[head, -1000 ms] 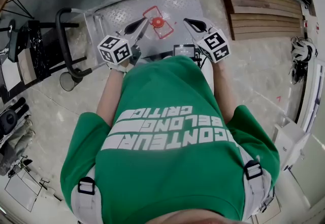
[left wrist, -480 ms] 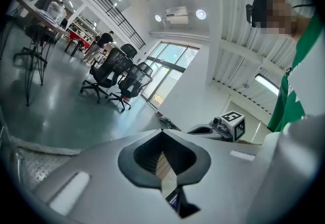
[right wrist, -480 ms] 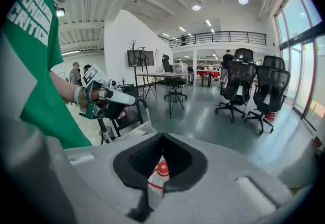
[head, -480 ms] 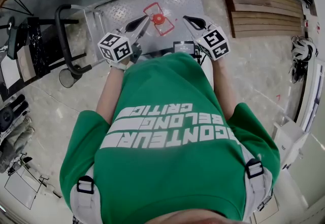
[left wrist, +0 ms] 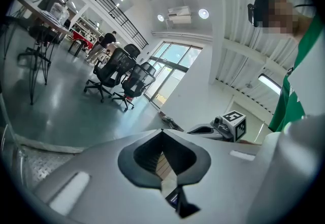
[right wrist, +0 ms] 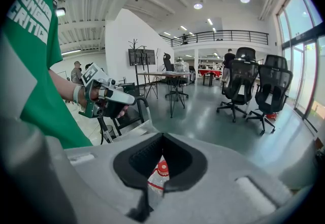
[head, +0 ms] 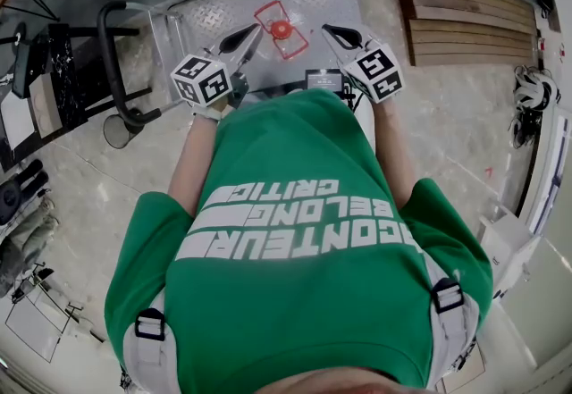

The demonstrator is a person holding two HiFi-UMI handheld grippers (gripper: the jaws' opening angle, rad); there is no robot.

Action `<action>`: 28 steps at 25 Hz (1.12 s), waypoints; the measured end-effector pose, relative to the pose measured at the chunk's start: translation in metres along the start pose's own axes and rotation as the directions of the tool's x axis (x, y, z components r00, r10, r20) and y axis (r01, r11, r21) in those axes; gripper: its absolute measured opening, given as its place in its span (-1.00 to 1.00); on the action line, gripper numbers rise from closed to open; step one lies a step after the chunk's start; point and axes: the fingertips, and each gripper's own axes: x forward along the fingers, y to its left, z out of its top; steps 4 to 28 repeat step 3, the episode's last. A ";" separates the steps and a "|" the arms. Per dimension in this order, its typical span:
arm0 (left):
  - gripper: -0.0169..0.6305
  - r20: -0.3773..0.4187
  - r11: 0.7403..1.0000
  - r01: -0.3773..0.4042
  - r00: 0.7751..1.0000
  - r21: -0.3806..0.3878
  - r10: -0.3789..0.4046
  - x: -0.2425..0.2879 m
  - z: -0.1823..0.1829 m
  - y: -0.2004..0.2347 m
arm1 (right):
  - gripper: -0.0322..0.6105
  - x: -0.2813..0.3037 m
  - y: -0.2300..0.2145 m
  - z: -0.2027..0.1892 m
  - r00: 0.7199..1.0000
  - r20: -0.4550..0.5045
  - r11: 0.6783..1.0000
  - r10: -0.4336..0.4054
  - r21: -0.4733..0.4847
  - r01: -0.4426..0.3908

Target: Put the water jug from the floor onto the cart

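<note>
Left claw [head: 257,30] and right claw [head: 325,28] point forward side by side, jaws together.

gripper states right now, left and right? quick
Left gripper: closed, holding nothing.
Right gripper: closed, holding nothing; the water jug sits beyond its tips, not gripped.

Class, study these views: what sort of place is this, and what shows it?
Probably an open-plan office or lab hall: swivel office chairs, a work table, and a railed mezzanine overhead.
</note>
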 end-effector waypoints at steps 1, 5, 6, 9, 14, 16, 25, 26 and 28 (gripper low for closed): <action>-0.91 0.000 1.000 -0.001 1.000 0.000 0.001 0.000 0.000 0.000 | -0.92 0.000 0.000 0.000 1.000 0.000 1.000 0.000 -0.001 0.000; -0.91 0.001 1.000 -0.002 1.000 -0.001 0.002 0.000 -0.001 0.001 | -0.92 0.001 -0.001 0.000 1.000 0.001 1.000 0.000 -0.003 0.000; -0.91 0.001 1.000 -0.002 1.000 -0.001 0.002 0.000 -0.001 0.001 | -0.92 0.001 -0.001 0.000 1.000 0.001 1.000 0.000 -0.003 0.000; -0.91 0.001 1.000 -0.002 1.000 -0.001 0.002 0.000 -0.001 0.001 | -0.92 0.001 -0.001 0.000 1.000 0.001 1.000 0.000 -0.003 0.000; -0.91 0.001 1.000 -0.002 1.000 -0.001 0.002 0.000 -0.001 0.001 | -0.92 0.001 -0.001 0.000 1.000 0.001 1.000 0.000 -0.003 0.000; -0.91 0.001 1.000 -0.002 1.000 -0.001 0.002 0.000 -0.001 0.001 | -0.92 0.001 -0.001 0.000 1.000 0.001 1.000 0.000 -0.003 0.000; -0.91 0.001 1.000 -0.002 1.000 -0.001 0.002 0.000 -0.001 0.001 | -0.92 0.001 -0.001 0.000 1.000 0.001 1.000 0.000 -0.003 0.000; -0.91 0.001 1.000 -0.002 1.000 -0.001 0.002 0.000 -0.001 0.001 | -0.92 0.001 -0.001 0.000 1.000 0.001 1.000 0.000 -0.003 0.000; -0.91 0.001 1.000 -0.002 1.000 -0.001 0.002 0.000 -0.001 0.001 | -0.92 0.001 -0.001 0.000 1.000 0.001 1.000 0.000 -0.003 0.000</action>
